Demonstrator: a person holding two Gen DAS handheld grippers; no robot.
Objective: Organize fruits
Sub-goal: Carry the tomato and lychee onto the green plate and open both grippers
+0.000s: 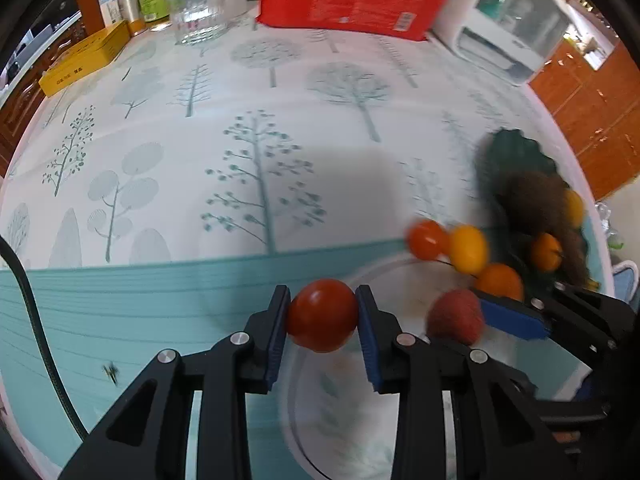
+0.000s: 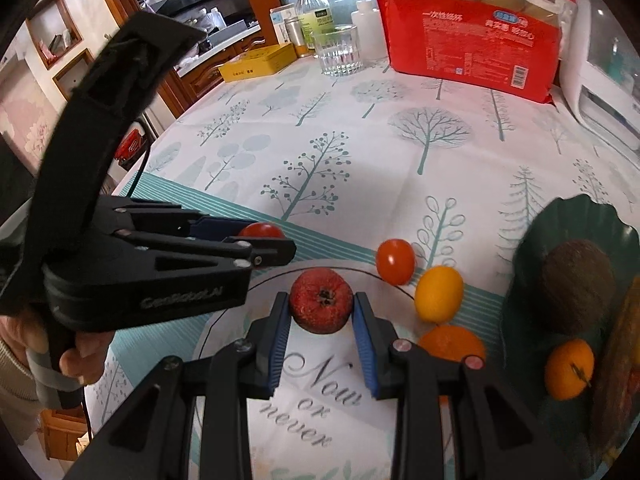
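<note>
Right now we've got both grippers loaded: left gripper (image 1: pixel 322 316) pinches a red tomato (image 1: pixel 322 314), right gripper (image 2: pixel 322 314) clamps the rough red fruit (image 2: pixel 321 306) over the white plate (image 2: pixel 224 320). Green dish (image 2: pixel 576 216) lies to our right, nearer the right gripper; probably the drop spot, tho blurred.

Bright daylight — fisheye warp, motion-blurred edges
</note>
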